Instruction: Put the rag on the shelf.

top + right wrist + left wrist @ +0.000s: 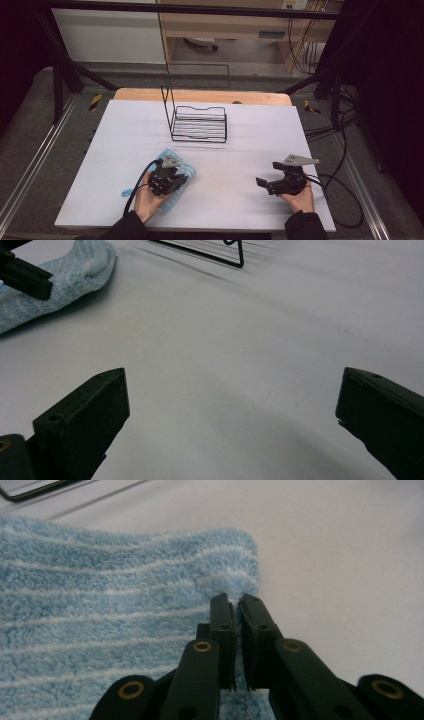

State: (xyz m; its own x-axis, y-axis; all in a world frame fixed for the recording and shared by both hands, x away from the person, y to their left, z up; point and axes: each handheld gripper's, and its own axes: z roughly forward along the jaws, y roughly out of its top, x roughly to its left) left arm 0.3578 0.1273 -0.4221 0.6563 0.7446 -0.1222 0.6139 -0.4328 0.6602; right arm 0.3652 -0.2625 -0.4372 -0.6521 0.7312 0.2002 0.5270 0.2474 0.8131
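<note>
A light blue striped towel (176, 169) lies on the white table sheet at the front left. In the left gripper view the towel (100, 610) spreads to the left, and my left gripper (236, 601) is shut on its right edge, pinching a fold of the pile between the jaws. From above, the left gripper (177, 176) sits on top of the towel. My right gripper (267, 176) rests at the front right, jaws spread wide with only bare sheet between them (230, 405). The towel (65, 275) also shows at the upper left of the right gripper view.
A black wire rack (198, 124) stands at the middle back of the sheet, with a tall wire frame rising behind it; its foot (235, 255) shows in the right gripper view. Cables (340, 195) trail off the table's right side. A wooden board edge (200, 95) lies behind.
</note>
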